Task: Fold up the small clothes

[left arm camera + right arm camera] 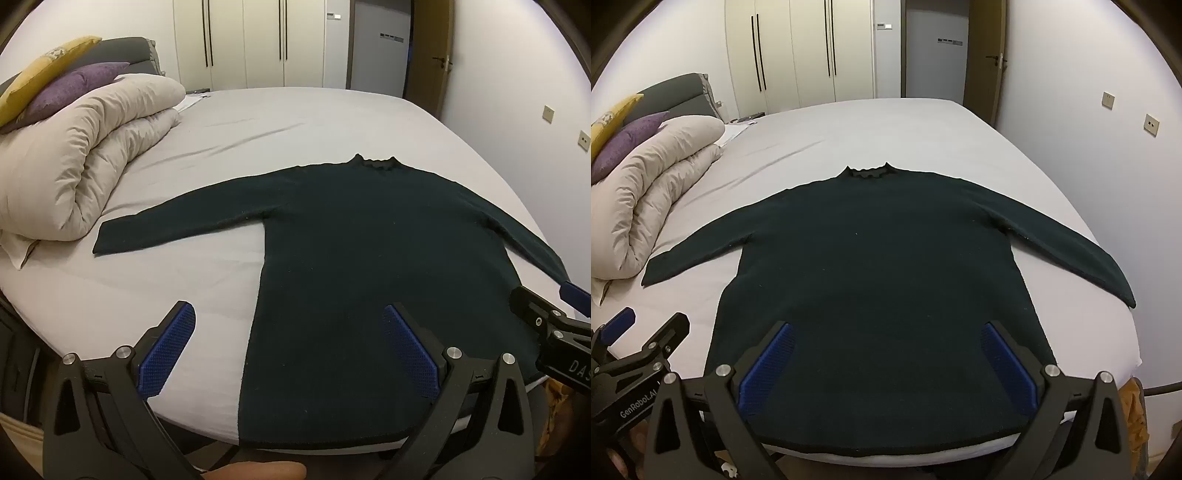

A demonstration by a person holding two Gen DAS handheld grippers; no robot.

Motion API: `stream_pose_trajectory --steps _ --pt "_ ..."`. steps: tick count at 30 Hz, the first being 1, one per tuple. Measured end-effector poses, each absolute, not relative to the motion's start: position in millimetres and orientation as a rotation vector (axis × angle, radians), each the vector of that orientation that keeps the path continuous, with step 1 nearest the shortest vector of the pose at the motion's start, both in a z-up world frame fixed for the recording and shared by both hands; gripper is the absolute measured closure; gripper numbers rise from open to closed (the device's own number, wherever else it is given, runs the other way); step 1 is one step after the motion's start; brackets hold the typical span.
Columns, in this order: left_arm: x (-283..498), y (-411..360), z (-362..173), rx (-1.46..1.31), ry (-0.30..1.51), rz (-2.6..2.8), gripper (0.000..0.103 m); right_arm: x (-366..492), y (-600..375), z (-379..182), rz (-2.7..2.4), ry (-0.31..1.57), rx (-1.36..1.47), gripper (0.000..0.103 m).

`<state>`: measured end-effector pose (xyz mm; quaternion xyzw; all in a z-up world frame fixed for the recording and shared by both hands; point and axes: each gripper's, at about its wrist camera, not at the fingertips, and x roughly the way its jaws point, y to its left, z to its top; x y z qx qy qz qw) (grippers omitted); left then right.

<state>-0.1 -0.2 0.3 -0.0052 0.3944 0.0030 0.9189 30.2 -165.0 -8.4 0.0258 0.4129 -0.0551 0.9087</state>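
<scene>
Dark green sweater (pixel 879 266) spread flat on bed (pixel 905 129), collar far, hem at near edge, both sleeves angled outward. Right gripper (pixel 884 334) above hem, jaws wide apart, blue pads (pixel 768 369) clear of the fabric, nothing between. Left gripper (pixel 646 325) at lower left, over bare sheet. Rolled beige duvet (pixel 653 184) left, purple cushion (pixel 624 144) on top. Wardrobe (pixel 798 51) behind.

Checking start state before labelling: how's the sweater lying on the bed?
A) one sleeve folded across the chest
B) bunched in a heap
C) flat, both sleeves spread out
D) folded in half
C: the sweater lies flat on the bed, sleeves out to either side, nothing folded.
</scene>
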Motion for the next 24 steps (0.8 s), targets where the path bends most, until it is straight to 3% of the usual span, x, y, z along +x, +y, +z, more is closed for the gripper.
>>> stream_pose_trajectory --steps 24 --pt "0.8 3.1 -1.9 -0.010 0.819 0.009 0.000 29.2 -163.4 -10.4 -0.128 0.856 0.024 0.000"
